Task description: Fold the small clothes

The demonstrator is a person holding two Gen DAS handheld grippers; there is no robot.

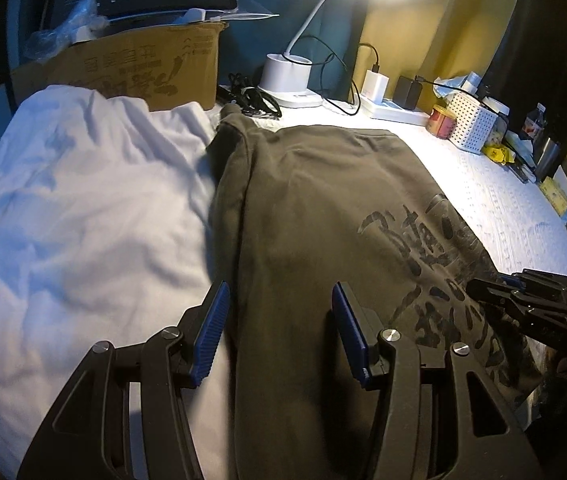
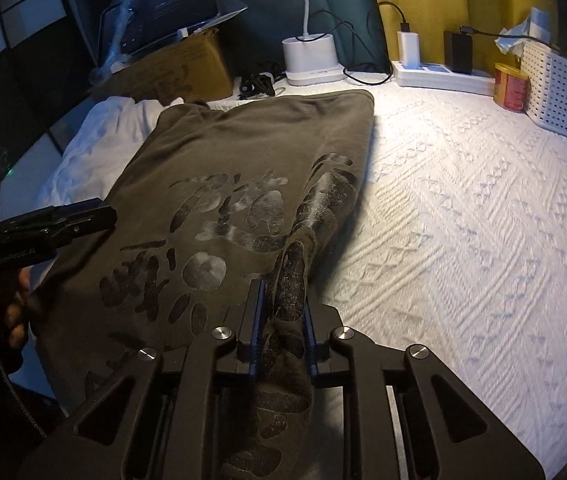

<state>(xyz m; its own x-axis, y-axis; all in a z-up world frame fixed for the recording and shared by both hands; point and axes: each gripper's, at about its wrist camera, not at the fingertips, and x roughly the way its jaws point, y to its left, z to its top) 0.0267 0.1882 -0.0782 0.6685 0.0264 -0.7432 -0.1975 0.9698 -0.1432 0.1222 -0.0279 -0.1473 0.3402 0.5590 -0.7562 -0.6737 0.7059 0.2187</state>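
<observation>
An olive-brown shirt point(image 1: 323, 208) with a dark printed design lies spread on the white textured table cover point(image 2: 463, 220); it also shows in the right wrist view point(image 2: 211, 168). My left gripper point(image 1: 281, 320) is open and empty, hovering over the shirt's left edge; it shows from the side in the right wrist view point(image 2: 83, 216). My right gripper point(image 2: 281, 320) is shut on a bunched fold of the shirt's near right edge; it shows at the right of the left wrist view point(image 1: 515, 300).
A crumpled white garment point(image 1: 83, 208) lies left of the shirt. A cardboard box point(image 1: 143, 68) with a laptop stands behind. A lamp base point(image 2: 311, 58), power strip point(image 2: 443, 76), red tin point(image 2: 511, 86) and white basket point(image 2: 555, 88) line the back edge.
</observation>
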